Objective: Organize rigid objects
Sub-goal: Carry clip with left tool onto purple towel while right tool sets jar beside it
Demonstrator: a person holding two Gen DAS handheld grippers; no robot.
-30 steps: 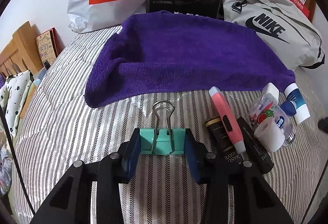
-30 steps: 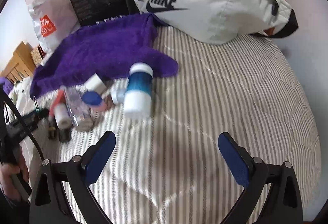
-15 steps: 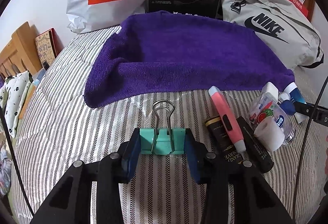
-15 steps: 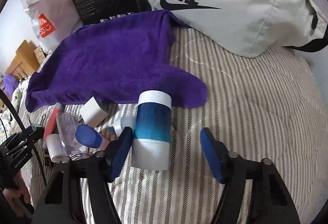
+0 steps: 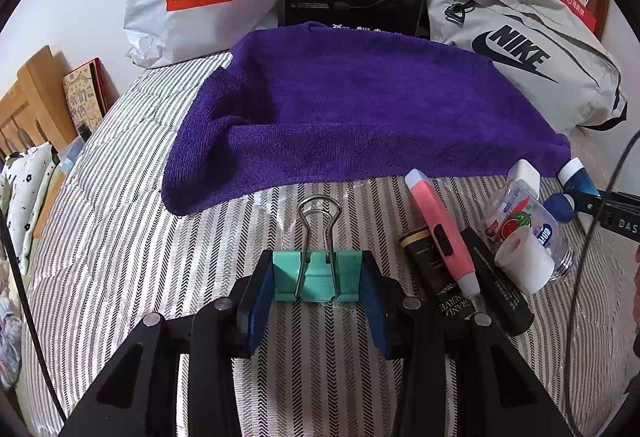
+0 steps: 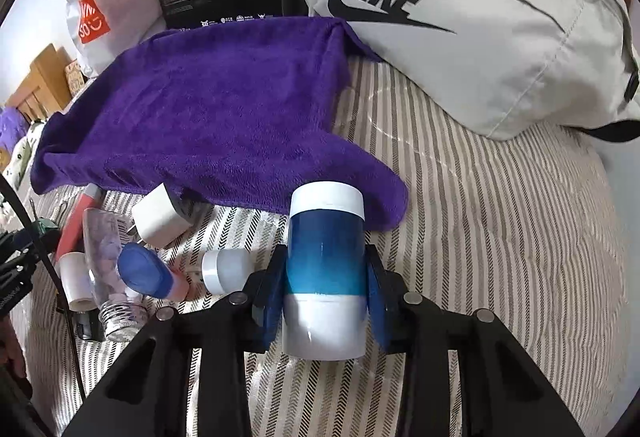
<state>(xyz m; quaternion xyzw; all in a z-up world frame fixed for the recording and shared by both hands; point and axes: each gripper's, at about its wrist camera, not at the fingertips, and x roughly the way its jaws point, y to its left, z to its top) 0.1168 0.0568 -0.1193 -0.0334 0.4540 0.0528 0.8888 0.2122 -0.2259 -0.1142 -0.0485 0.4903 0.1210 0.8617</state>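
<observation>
On a striped bed, the right gripper [image 6: 326,297] is closing its blue fingers [image 6: 272,301] against both sides of a blue-and-white tube [image 6: 326,265], the jaws having just been narrowing around it and now pressing on its lower body. The tube is lying with its long axis running straight away from the fingers, white cap pointing toward the purple towel [image 6: 208,109], so the grip is falling across its width near the closer end. Just to the left of it, a cluster of small things is crowding together: a short white-capped bottle [image 6: 226,271], a blue-capped pink bottle [image 6: 150,273], a white charger plug [image 6: 160,217] and a clear bottle [image 6: 108,277].

The left gripper [image 5: 318,291] is holding a teal binder clip [image 5: 316,275] between its fingers [image 5: 258,297], only partly open and pinching the clip's sides, with the wire handles pointing away toward the towel. To its right are lying a pink pen [image 5: 440,233] and two dark tubes [image 5: 436,273], well within that hand's reach.

Judging by the layout, the right hand is plainly the nearer one to the tube, and the coming move likely depends on lifting it clear without nudging the short bottle beside it.
</observation>
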